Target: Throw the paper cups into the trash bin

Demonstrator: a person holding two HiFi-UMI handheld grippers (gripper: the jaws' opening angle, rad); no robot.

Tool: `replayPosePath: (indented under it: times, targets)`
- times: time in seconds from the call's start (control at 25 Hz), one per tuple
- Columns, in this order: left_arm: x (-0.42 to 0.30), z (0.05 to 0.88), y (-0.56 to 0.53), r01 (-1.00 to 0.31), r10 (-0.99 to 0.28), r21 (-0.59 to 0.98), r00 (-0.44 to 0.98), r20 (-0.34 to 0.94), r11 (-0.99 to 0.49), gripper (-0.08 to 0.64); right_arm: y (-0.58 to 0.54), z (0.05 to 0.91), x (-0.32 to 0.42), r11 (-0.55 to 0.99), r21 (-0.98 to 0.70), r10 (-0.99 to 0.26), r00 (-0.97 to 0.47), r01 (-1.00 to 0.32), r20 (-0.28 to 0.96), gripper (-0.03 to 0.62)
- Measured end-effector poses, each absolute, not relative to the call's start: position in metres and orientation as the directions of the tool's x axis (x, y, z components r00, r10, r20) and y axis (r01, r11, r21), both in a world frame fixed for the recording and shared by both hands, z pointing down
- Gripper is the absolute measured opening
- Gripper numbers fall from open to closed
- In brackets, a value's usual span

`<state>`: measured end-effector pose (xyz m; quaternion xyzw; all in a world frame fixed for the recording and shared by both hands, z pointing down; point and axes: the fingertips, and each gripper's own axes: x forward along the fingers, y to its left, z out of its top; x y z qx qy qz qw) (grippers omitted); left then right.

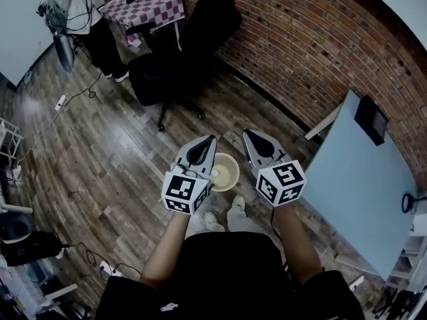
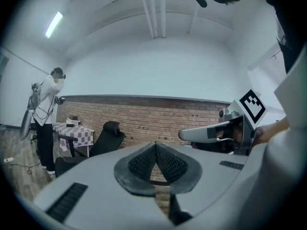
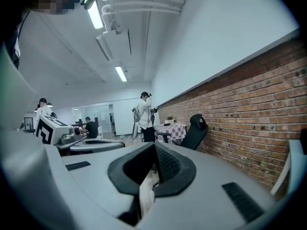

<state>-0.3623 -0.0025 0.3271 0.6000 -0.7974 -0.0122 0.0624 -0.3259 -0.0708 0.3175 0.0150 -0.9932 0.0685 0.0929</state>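
My left gripper (image 1: pixel 212 139) and right gripper (image 1: pixel 247 133) are held side by side at about chest height, both pointing away from me. In the left gripper view the left gripper (image 2: pixel 155 145) has its pads pressed together with nothing between them. In the right gripper view the right gripper (image 3: pixel 154 146) also meets at the tip, and only floor shows through the gap behind it. Below and between them on the floor, by my shoes (image 1: pixel 227 215), stands a round cream trash bin (image 1: pixel 230 165) with something white inside. I cannot make out a separate paper cup.
A black office chair (image 1: pixel 180 59) stands ahead, with a checked table (image 1: pixel 143 5) and a standing person (image 1: pixel 87 19) beyond it. A brick wall (image 1: pixel 313 52) runs along the right. A pale blue table (image 1: pixel 360 179) is close on my right. A power strip and cable (image 1: pixel 61 101) lie on the floor at the left.
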Motion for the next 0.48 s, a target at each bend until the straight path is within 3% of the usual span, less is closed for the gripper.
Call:
replayPosePath:
  times: [0.48]
  targets:
    - [-0.356, 0.310, 0.011, -0.967, -0.969, 0.066, -0.244, 0.045, 0.246, 0.009, -0.042, 0.300, -0.328, 0.995, -0.096, -0.024, -0.989, -0.038, 0.149, 0.005]
